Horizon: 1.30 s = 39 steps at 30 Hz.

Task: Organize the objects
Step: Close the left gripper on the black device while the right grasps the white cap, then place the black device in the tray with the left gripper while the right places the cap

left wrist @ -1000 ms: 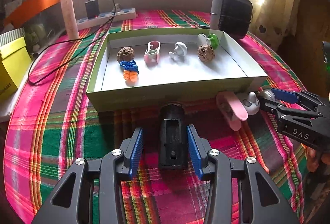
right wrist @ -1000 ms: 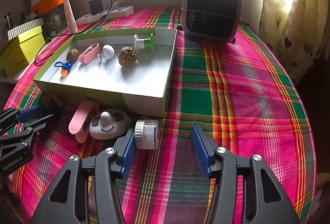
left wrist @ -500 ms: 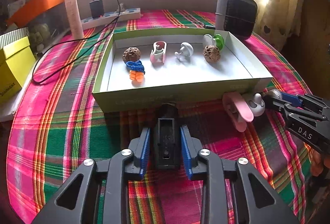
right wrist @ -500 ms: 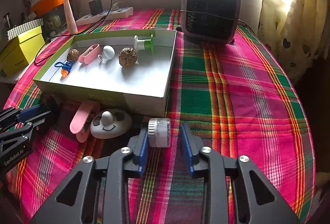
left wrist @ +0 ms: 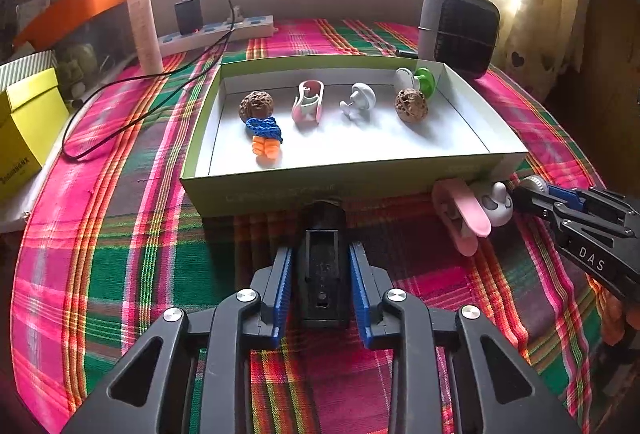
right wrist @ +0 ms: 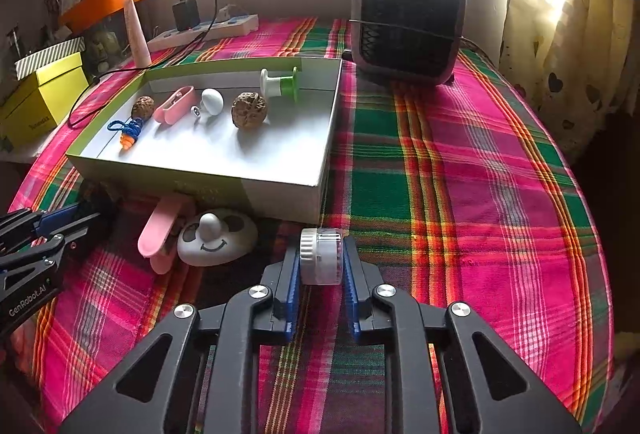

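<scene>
On plaid cloth (right wrist: 460, 194), ridged white cap (right wrist: 322, 256), black holder (left wrist: 322, 274)

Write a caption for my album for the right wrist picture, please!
Right tongs squeeze a little white ridged-cap jar on the plaid tablecloth, beside the tray of trinkets.

Inside the shallow box (left wrist: 256, 190), upper middle of the frame: two walnuts (left wrist: 256, 105), one pink clip (left wrist: 307, 107), one white hook (left wrist: 361, 97), one green-and-white spool (left wrist: 422, 79), one blue-and-orange cord toy (left wrist: 265, 138). Below the box: one black device (left wrist: 322, 266), one pink clip (left wrist: 466, 212), one smiley white holder (right wrist: 218, 236), one clear capped jar (right wrist: 322, 256).
</scene>
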Available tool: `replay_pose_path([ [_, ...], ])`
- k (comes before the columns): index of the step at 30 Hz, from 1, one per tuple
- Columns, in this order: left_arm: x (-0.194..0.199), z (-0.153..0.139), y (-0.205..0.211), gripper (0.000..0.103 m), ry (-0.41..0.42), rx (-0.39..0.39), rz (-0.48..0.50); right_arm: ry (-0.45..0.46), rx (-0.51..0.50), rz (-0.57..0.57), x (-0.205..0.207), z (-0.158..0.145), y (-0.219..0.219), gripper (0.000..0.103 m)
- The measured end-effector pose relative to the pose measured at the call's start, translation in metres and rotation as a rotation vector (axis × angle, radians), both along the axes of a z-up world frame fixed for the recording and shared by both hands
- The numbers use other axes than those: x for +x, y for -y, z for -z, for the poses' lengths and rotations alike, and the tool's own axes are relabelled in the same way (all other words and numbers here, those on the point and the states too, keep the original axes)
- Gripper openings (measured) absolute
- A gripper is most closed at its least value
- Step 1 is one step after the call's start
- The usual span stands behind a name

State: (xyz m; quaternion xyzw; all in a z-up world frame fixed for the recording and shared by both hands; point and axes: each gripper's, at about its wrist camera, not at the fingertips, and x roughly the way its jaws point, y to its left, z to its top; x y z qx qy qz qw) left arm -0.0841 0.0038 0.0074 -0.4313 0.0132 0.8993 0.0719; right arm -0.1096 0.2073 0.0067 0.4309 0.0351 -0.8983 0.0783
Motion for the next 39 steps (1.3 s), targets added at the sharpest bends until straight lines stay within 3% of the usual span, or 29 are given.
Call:
replay_pose_path([
  [14,0.005,-0.006,0.0,0.025,-0.01,0.021,0.009,-0.014,-0.027,-0.003,0.011,-0.006,0.0,0.019],
  [39,0.004,-0.041,0.012,0.025,-0.031,0.106,0.029,-0.073,-0.081,-0.077,0.015,-0.048,0.027,0.019],
])
